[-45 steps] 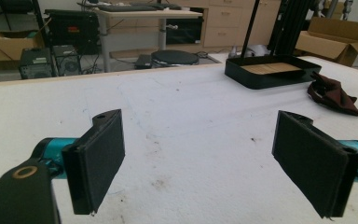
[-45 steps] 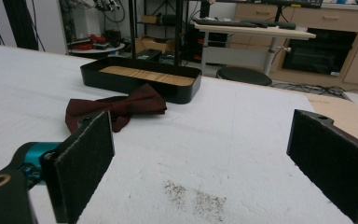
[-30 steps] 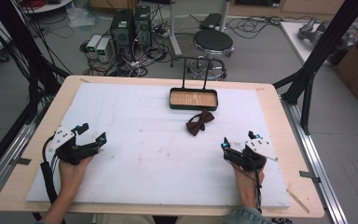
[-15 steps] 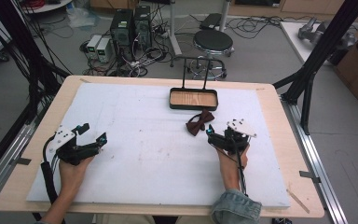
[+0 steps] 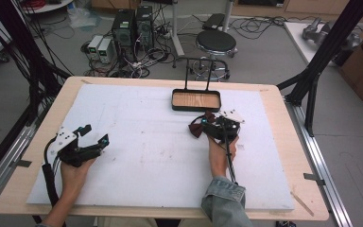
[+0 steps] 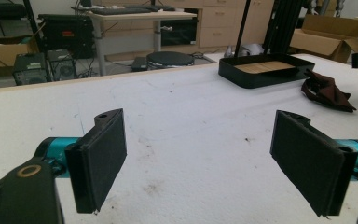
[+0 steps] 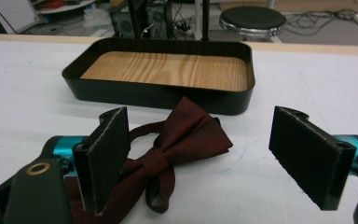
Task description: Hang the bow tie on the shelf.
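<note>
- We see the right tongs [image 5: 207, 126] reached far forward over the white bench [image 5: 137, 142], jaws spread wide above a dark red bow tie [image 7: 168, 149].
- The left tongs [image 5: 92, 137] rest near the bench's left edge, jaws wide and holding nothing.
- The bow tie lies crumpled just before a black, wood-floored tray [image 7: 158, 95].

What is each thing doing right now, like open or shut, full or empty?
Left gripper: open, holding nothing, above the mat.
Right gripper: open, jaws either side of the bow tie, not closed on it.
Bow tie: tied, lying flat on the mat just in front of the tray.
Tray: empty, wood bottom bare.
Mat: flat, with a few small dirty marks.
</note>
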Action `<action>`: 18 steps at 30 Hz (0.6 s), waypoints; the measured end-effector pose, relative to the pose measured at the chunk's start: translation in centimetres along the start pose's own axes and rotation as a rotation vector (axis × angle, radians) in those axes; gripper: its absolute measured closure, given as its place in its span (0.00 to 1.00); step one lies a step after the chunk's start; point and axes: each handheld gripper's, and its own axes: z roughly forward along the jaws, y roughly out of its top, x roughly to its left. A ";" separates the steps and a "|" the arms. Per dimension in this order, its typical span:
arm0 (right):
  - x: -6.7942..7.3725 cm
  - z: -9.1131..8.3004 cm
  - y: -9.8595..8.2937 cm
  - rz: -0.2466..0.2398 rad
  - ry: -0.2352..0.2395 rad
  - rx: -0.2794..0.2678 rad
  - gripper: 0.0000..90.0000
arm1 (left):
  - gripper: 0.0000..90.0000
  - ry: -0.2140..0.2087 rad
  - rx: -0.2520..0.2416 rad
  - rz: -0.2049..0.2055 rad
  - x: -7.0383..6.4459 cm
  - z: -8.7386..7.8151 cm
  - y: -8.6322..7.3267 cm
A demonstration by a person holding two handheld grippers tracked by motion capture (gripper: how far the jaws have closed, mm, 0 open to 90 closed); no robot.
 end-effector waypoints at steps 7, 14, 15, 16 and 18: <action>1.3 2.0 0.0 0.024 -0.023 0.068 0.28 | 0.21 -0.002 -0.002 0.002 0.0 0.0 0.0; 2.1 3.5 0.0 0.006 -0.061 0.164 0.35 | 0.21 -0.003 -0.003 0.000 0.0 0.0 0.0; 2.1 3.7 0.0 0.004 -0.069 0.182 0.37 | 0.21 -0.004 -0.003 0.002 0.0 0.0 0.0; 2.2 3.8 0.0 0.002 -0.069 0.192 0.40 | 0.21 -0.006 -0.003 0.002 0.0 0.0 0.0; 2.2 3.9 -0.1 0.003 -0.071 0.199 0.43 | 0.21 -0.005 -0.004 0.002 0.0 0.0 0.0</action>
